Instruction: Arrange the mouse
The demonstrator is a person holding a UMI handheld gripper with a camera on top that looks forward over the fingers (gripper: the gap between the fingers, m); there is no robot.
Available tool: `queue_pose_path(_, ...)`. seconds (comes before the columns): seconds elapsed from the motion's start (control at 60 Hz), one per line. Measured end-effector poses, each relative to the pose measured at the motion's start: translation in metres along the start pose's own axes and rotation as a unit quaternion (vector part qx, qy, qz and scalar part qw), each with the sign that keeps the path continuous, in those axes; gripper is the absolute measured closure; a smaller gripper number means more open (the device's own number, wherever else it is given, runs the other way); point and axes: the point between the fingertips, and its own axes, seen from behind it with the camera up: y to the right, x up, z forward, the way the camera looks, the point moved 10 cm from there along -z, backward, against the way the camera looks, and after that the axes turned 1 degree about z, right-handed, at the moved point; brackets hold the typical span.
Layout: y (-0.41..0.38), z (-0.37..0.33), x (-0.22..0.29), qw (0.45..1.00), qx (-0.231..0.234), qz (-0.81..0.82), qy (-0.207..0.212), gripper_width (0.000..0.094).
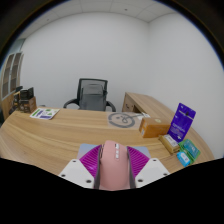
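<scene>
A wooden table (55,138) runs wide ahead. On it, papers (44,113) lie near the far end, a round mat (123,120) sits mid-table with a small box (153,127) beside it, and a purple carton (181,123) stands upright nearby.

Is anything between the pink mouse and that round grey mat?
Nothing visible. The tongs grip the pink plastic mouse, and only bare wooden desk lies ahead to the round grey mat; the brown cardboard box sits beside it.

A smooth pink plastic mouse (113,165) with a soft sheen; the desk (60,135) is matt light wood.
</scene>
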Motion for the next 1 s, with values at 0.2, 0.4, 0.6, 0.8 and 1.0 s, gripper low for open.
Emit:
queue_pose_path(0.2,0.029,0.032,-0.030,0.999,0.005,0.034,-0.033,0.0721)
queue_pose_path(0.4,0.025,0.032,-0.034,0.999,0.017,-0.003,-0.041,0.0710)
queue_pose_path(0.6,0.012,0.031,-0.037,0.998,0.026,0.000,-0.050,0.0352)
queue_pose_path(0.8,0.010,-0.001,-0.030,0.994,0.078,0.062,-0.037,0.0088)
queue_pose_path(1.0,0.018,-0.106,-0.041,0.996,0.077,0.034,0.016,0.0088)
